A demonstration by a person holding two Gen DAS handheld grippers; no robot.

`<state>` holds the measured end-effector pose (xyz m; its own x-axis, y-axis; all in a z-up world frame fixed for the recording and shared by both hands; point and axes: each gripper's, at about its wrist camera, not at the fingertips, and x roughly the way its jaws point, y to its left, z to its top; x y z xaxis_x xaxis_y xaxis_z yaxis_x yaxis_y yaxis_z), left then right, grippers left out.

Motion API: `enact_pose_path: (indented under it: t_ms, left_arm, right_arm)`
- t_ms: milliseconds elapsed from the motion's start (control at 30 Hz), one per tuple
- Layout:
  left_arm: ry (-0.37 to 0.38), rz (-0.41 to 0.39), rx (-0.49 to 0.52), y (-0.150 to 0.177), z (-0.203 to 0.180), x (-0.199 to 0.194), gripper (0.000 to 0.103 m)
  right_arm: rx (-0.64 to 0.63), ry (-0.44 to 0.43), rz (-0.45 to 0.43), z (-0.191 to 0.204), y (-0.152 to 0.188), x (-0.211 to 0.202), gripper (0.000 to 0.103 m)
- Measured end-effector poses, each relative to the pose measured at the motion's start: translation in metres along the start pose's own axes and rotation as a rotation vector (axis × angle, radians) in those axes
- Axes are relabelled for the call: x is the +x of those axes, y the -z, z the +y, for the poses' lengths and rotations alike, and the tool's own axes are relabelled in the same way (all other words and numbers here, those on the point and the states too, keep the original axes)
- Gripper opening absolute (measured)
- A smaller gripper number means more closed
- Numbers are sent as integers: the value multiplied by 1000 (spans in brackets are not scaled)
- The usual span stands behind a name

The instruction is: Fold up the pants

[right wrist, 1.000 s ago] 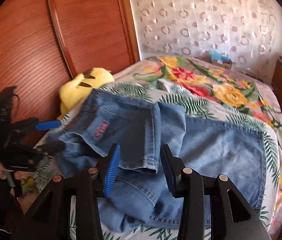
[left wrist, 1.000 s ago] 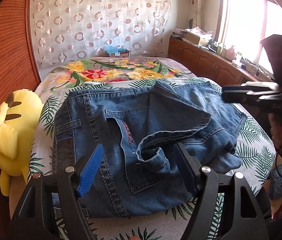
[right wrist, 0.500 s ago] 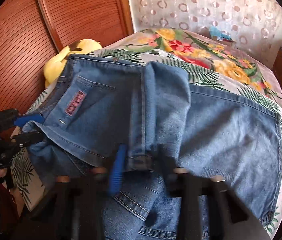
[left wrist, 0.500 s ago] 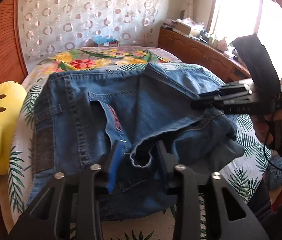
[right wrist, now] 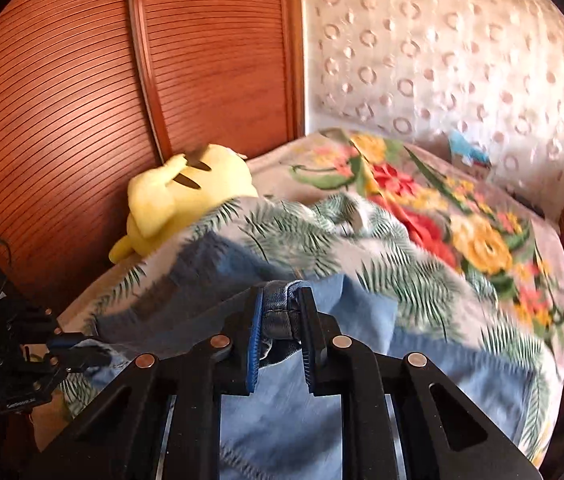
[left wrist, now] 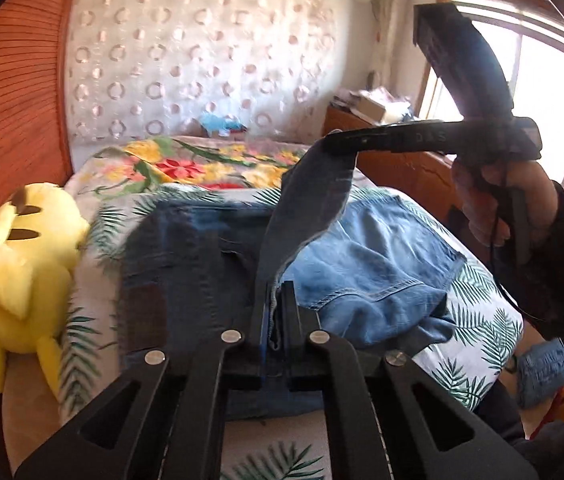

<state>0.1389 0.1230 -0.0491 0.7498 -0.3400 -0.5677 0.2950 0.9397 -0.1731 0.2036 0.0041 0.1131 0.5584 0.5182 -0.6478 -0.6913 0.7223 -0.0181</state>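
Observation:
Blue jeans (left wrist: 366,268) lie on the bed, partly folded. My left gripper (left wrist: 277,296) is shut on a denim hem at the near edge. My right gripper (right wrist: 280,300) is shut on another hem of the jeans (right wrist: 278,316). In the left wrist view the right gripper (left wrist: 336,146) holds its strip of denim lifted well above the bed. In the right wrist view the left gripper (right wrist: 78,354) shows at the lower left, clamped on the cloth. The rest of the jeans (right wrist: 442,384) spreads below.
A yellow plush toy (left wrist: 18,272) lies at the bed's left side by the wooden wardrobe (right wrist: 122,80). The floral bedspread (left wrist: 186,164) covers the far part. A wooden cabinet (left wrist: 398,164) stands on the right under the window.
Both grippers have closed on the jeans' hems. The right gripper has lifted its part of the denim up off the bed.

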Motion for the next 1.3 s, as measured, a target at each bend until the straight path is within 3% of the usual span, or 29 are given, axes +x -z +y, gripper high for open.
enact_pose_path:
  t_ms: [267,500,667,833,1000,1067,1167,1300]
  left_arm:
    - [-79,-12,-45,3,34,-14,6]
    - [-117,61,-74,23,56,3,6]
    - [-133,108,-90,36,63,16,6]
    - [-134,123,-113,43,70,21,6]
    - [-130,126,-114,43,72,17,7]
    - [-145,129,-106,42,72,15,14]
    - [-164,123,-108,41,75,11,26]
    - [-174,116,-110,37,77,8,30]
  right_arm:
    - [-34,-47,-12,19,-26,38,17]
    - [21,-72,31,4,-33,115,17]
    - [2,-54,37,12,-37,139,17]
    - [42,-87,42,17,-44,159,21]
    - [44,-146,42,18,-40,161,31]
    - [50,-158,25,14,-37,155,41]
    - [64,-168,-7,4,-35,139,45]
    - [67,-150,-38,-10,-26,117,45]
